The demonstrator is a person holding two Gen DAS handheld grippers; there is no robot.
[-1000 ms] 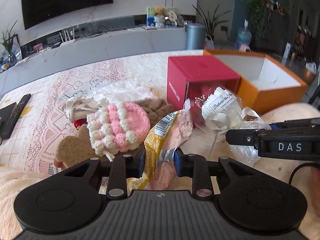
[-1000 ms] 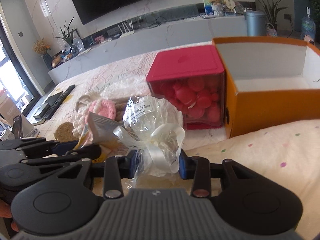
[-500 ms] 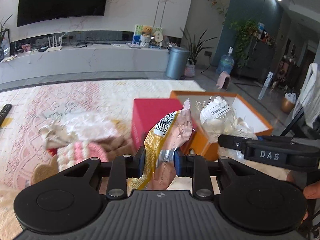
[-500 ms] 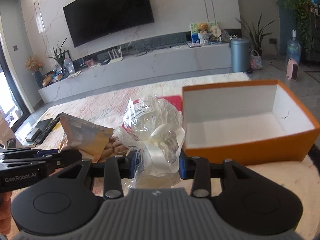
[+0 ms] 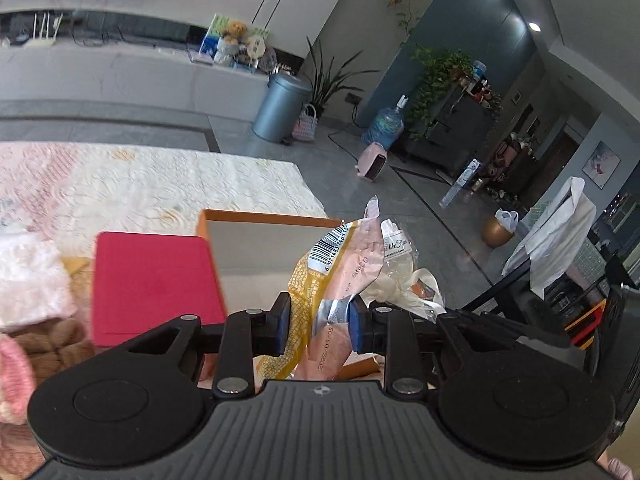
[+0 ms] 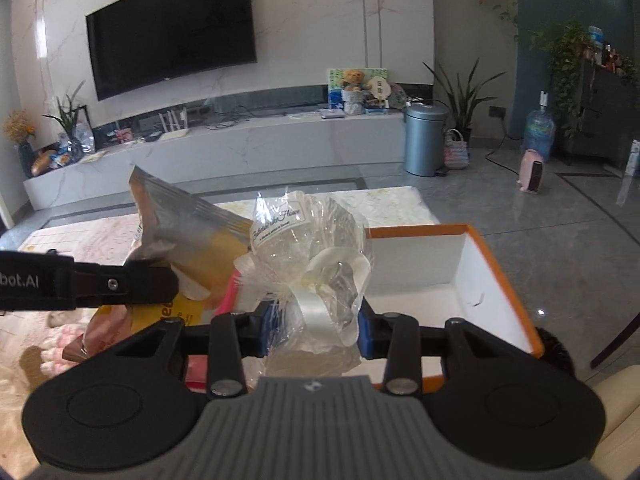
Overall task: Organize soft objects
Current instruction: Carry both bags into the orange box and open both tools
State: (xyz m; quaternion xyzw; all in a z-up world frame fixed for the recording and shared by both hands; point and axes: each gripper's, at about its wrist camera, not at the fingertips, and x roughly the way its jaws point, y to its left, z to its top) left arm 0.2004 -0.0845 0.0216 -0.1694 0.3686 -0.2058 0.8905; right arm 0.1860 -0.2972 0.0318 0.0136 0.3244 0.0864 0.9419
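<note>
A quilted cream and pink spread (image 5: 160, 184) covers the low surface in a living room with a grey tiled floor (image 6: 520, 216). A dark TV (image 6: 172, 28) hangs on a marbled wall above a long white console (image 6: 240, 148); a grey bin (image 6: 425, 140), a water bottle (image 6: 539, 130) and potted plants (image 6: 568, 52) stand to the right.

A second ago both grippers were low over the spread, among the soft things. Both have since risen and swung toward the orange box, carrying their loads; the pink knitted piece (image 5: 12, 376) and brown plush (image 5: 48, 344) have slid to the lower left edge of the left view, and the red box, then ahead, now lies left of the left gripper.

The left gripper (image 5: 318, 322) is partly closed, its blue pads pinching the snack bag (image 5: 340, 264), yellow and pink with a barcode, which stands up between them. The right gripper (image 6: 314, 330) is likewise partly closed, clamped on the cellophane bundle (image 6: 308, 240), tied with a cream ribbon (image 6: 316, 304). The two loads hang side by side, the bundle just right of the bag.

The orange box (image 6: 504, 280) sits open below them, its white inside bare where visible. The red box (image 5: 156, 280) beside it is lidded; its contents cannot be told here.
</note>
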